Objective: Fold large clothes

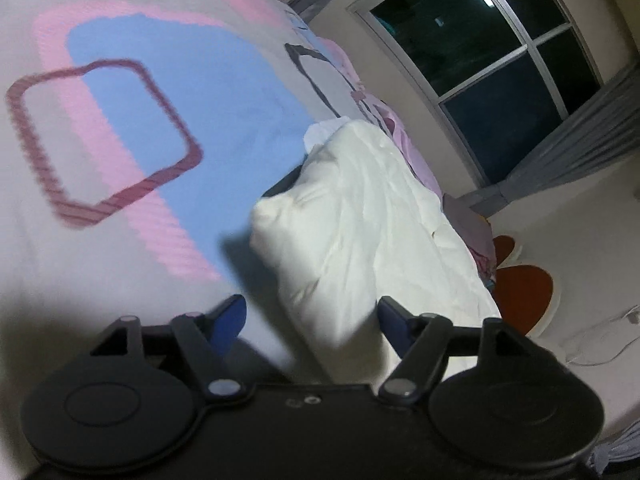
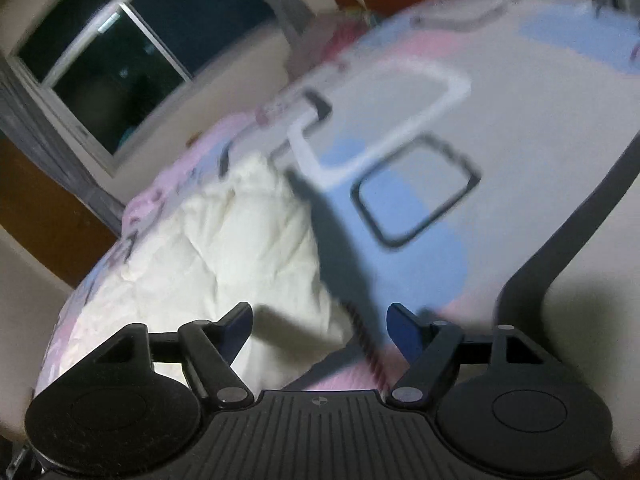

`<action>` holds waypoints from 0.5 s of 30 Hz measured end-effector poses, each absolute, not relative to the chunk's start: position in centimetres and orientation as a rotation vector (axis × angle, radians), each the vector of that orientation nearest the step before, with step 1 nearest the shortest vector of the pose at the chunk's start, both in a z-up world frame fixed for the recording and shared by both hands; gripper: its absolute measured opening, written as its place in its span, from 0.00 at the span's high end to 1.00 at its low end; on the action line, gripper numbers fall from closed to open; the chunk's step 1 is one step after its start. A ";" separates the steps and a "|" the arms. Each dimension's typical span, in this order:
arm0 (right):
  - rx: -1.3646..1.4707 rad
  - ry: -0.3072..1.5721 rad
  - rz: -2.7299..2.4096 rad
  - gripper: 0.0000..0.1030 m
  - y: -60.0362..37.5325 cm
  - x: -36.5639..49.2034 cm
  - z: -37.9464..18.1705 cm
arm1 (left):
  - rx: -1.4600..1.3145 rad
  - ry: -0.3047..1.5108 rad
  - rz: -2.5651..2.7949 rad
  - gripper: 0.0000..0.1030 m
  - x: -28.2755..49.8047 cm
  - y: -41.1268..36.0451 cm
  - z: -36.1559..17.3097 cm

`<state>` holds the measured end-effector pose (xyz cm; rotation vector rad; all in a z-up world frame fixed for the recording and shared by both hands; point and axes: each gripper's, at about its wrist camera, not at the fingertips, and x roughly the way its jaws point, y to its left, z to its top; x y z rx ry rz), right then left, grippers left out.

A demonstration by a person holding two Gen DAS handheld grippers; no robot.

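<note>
A white garment (image 1: 360,224) lies rumpled along the bed's edge on a patterned bedspread (image 1: 120,120). My left gripper (image 1: 310,314) is open, its blue-tipped fingers (image 1: 234,312) wide apart above the near end of the garment, holding nothing. In the right wrist view the same white garment (image 2: 224,248) lies to the left on the bedspread (image 2: 500,120). My right gripper (image 2: 320,322) is open and empty, hovering over the garment's near corner. Both views are motion-blurred.
A dark window (image 1: 492,52) with grey curtains (image 1: 580,148) is beyond the bed. A red and white floor mat (image 1: 524,292) lies beside the bed. A dark curved bar (image 2: 580,216) crosses the right of the right wrist view.
</note>
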<state>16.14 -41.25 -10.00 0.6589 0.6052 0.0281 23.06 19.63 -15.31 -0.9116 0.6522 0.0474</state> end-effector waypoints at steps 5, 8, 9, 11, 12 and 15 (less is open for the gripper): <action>0.533 0.600 0.189 0.84 -35.8 17.6 -6.8 | -0.947 0.612 0.036 0.33 23.0 19.9 -15.2; 0.475 0.626 0.280 0.84 -30.6 18.6 -6.7 | -0.934 0.608 0.032 0.34 24.0 19.9 -14.9; 0.456 0.635 0.301 0.85 -29.0 19.0 -6.6 | -0.932 0.615 0.028 0.35 24.6 20.0 -14.9; 0.407 0.652 0.347 0.85 -25.8 19.7 -6.5 | -0.902 0.630 0.023 0.39 25.5 20.1 -14.9; 0.386 0.660 0.360 0.88 -24.3 20.1 -6.5 | -0.889 0.629 0.012 0.40 26.0 20.2 -14.9; 0.330 0.685 0.377 0.92 -21.3 21.5 -6.5 | -0.848 0.635 -0.018 0.43 27.0 20.4 -14.9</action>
